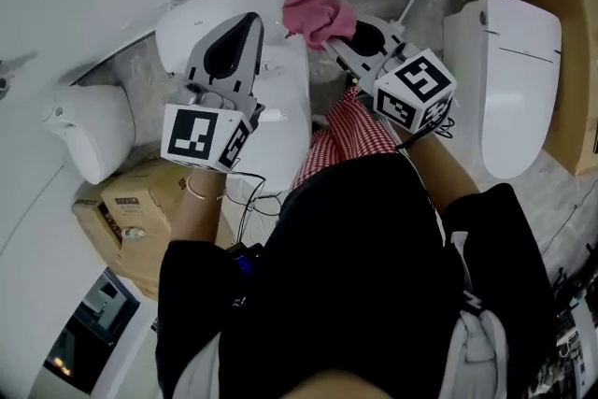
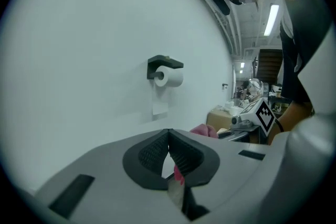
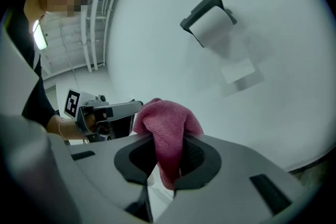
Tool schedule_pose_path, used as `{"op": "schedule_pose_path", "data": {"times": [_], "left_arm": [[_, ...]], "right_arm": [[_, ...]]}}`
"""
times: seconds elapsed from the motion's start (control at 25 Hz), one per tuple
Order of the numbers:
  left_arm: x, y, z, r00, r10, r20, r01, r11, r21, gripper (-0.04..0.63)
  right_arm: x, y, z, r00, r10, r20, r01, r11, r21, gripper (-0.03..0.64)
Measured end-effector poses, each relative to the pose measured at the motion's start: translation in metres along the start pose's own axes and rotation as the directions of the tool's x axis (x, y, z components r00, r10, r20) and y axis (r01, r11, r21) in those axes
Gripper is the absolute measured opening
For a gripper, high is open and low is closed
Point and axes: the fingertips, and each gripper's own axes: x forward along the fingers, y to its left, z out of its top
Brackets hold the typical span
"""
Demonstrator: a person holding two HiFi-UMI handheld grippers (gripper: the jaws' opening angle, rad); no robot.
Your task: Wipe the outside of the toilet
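Observation:
A white toilet [image 1: 285,98] stands below me against the wall, its tank [image 1: 201,19] at the back. My right gripper [image 1: 348,35] is shut on a pink cloth [image 1: 318,9] and holds it just right of the tank's top, close to the wall. In the right gripper view the pink cloth [image 3: 167,131] bulges out between the jaws. My left gripper [image 1: 250,18] hovers over the tank and lid with its jaws shut and nothing held; its fingertips [image 2: 169,136] meet. In the left gripper view the pink cloth [image 2: 205,130] shows just beyond them.
A second white toilet [image 1: 509,79] stands at the right, and a white fixture [image 1: 93,131] at the left. A cardboard box [image 1: 140,210] lies at lower left. A toilet-paper holder [image 2: 167,73] hangs on the wall. Red checked fabric [image 1: 350,131] hangs in front of me.

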Motion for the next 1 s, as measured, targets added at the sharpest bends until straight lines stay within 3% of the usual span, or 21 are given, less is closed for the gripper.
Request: {"op": "schedule_pose_path", "data": {"times": [0.32, 0.52, 0.64, 0.84, 1.0], "left_arm": [[0.036, 0.018, -0.025, 0.994, 0.104, -0.023, -0.105, 0.994, -0.041, 0.006], [0.042, 0.034, -0.055, 0.986, 0.162, -0.040, -0.163, 0.986, -0.016, 0.006], [0.052, 0.049, -0.075, 0.984, 0.176, -0.041, -0.178, 0.982, -0.066, 0.006], [0.064, 0.078, -0.100, 0.973, 0.230, -0.027, -0.231, 0.965, -0.124, 0.006], [0.067, 0.090, -0.117, 0.967, 0.254, -0.013, -0.253, 0.956, -0.148, 0.006]], "right_arm": [[0.048, -0.050, -0.045, 0.996, 0.033, -0.088, -0.032, 0.999, 0.017, 0.074], [0.080, -0.059, -0.074, 0.997, 0.008, -0.082, -0.002, 0.997, 0.080, 0.074], [0.103, -0.064, -0.085, 0.998, -0.012, -0.066, 0.020, 0.994, 0.112, 0.074], [0.140, -0.077, -0.113, 0.992, 0.009, -0.126, -0.007, 1.000, 0.013, 0.074], [0.156, -0.087, -0.134, 0.988, 0.012, -0.152, -0.011, 1.000, 0.007, 0.074]]}}
